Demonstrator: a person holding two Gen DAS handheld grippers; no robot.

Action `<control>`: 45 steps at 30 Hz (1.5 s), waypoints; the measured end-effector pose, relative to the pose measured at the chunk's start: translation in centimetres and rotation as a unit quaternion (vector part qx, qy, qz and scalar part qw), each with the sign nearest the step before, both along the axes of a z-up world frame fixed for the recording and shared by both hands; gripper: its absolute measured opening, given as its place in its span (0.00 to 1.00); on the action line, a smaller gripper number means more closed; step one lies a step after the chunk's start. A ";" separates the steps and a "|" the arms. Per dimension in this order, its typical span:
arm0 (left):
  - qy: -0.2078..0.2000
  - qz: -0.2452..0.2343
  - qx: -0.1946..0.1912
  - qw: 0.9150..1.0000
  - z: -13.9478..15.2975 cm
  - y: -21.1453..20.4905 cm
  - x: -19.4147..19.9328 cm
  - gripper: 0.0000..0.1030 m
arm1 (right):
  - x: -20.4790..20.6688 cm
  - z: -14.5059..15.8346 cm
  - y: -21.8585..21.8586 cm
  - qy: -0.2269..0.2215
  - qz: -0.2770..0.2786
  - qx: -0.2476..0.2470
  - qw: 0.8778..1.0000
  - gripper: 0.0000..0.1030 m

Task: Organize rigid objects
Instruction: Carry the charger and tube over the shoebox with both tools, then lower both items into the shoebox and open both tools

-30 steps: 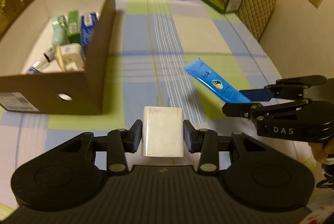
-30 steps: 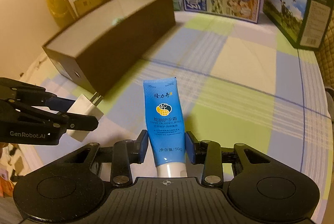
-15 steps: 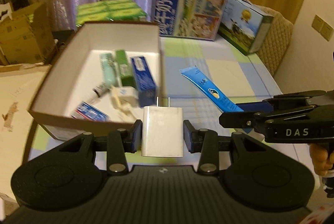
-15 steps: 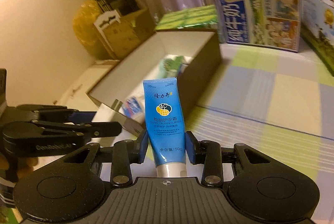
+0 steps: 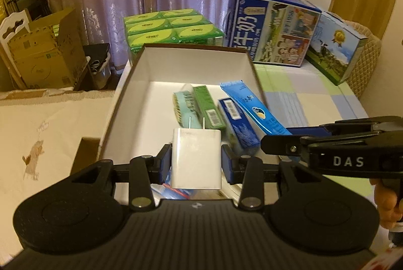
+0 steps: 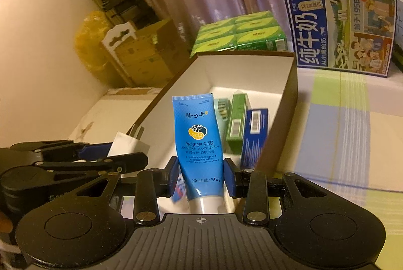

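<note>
My left gripper is shut on a white charger plug, prongs pointing forward, held above the near end of the open brown box. To its right, my right gripper holds a blue hand cream tube over the box's right side. In the right wrist view my right gripper is shut on that blue tube, cap end toward me. The left gripper with the charger is at the left. A teal comb, a green carton and a blue carton lie inside the box.
The box stands on a checked tablecloth. Behind it are green tissue packs, a blue milk carton case and a second case. Cardboard boxes stand on the floor at the left, by the curtain.
Both grippers have travelled from above the tablecloth to over the open box, rising a little. Each keeps its grip; the box's inside has come into full view.
</note>
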State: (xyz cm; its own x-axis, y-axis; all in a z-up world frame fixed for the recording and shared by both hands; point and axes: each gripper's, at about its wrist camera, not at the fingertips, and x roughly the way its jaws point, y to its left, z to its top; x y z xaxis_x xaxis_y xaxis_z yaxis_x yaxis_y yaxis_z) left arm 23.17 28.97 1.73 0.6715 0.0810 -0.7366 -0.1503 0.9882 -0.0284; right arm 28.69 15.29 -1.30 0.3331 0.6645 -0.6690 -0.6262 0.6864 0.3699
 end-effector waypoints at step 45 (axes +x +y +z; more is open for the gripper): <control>0.072 -0.073 0.018 0.995 -8.7 9.3 19.3 0.46 | 12.8 -5.8 8.8 -0.025 -0.095 -0.125 0.987 0.34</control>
